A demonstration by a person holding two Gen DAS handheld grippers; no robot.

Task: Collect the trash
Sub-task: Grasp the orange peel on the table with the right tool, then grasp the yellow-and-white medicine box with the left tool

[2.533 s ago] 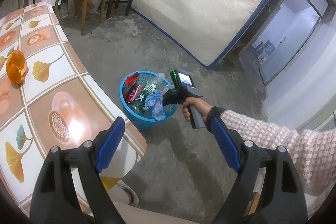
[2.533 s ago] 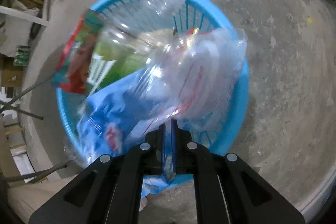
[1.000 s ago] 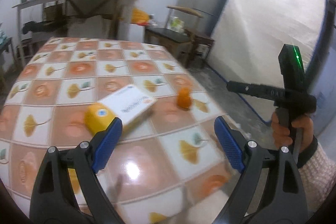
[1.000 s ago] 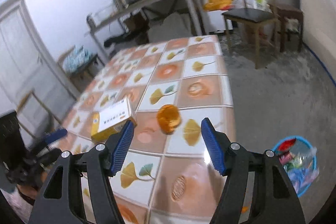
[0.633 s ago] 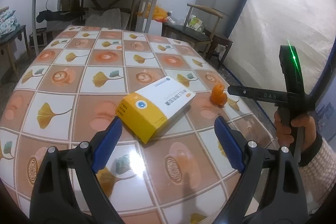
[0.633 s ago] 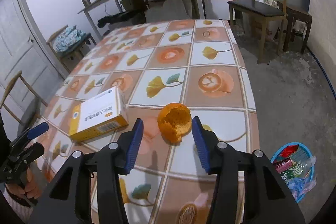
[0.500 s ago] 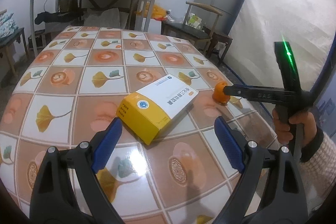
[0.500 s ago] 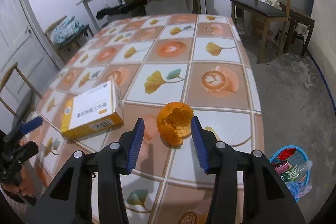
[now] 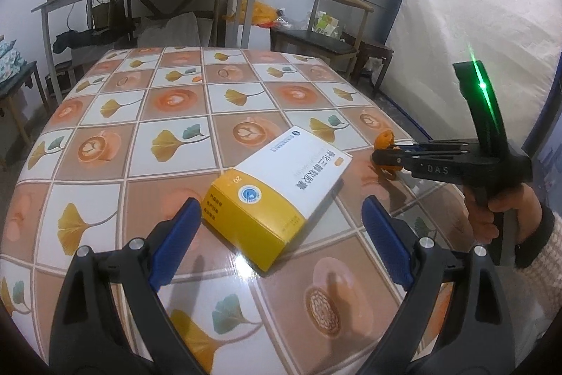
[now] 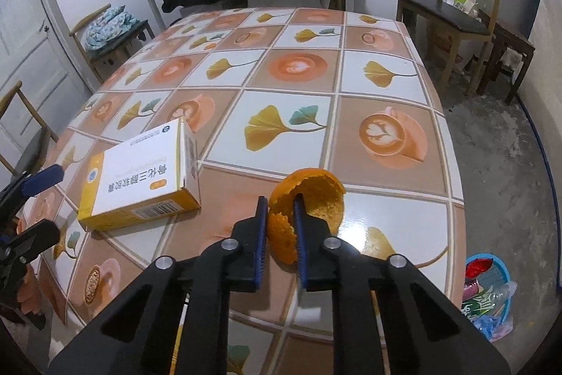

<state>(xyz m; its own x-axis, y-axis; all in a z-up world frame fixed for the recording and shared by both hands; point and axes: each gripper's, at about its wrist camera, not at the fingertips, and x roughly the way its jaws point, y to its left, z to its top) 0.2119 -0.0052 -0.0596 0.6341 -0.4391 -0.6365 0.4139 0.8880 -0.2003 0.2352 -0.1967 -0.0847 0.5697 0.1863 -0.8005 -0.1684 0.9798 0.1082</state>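
A broad table covered in glossy oilcloth printed with ginkgo leaves and coffee cups (image 10: 383,86) fills both views. On the floor off its right corner stands a round blue plastic basket (image 10: 491,273) holding wrappers and a clear bottle. On the tabletop lies a flat yellow-and-white cardboard box (image 9: 277,188), just ahead of the left gripper (image 9: 281,234), whose blue-padded tongs stand wide, with nothing between them. Near the table's right edge sits a hollow orange peel (image 10: 309,206); the right gripper (image 10: 280,227) has its tongs narrowed onto the peel's near rim, one pad inside the shell and one outside.
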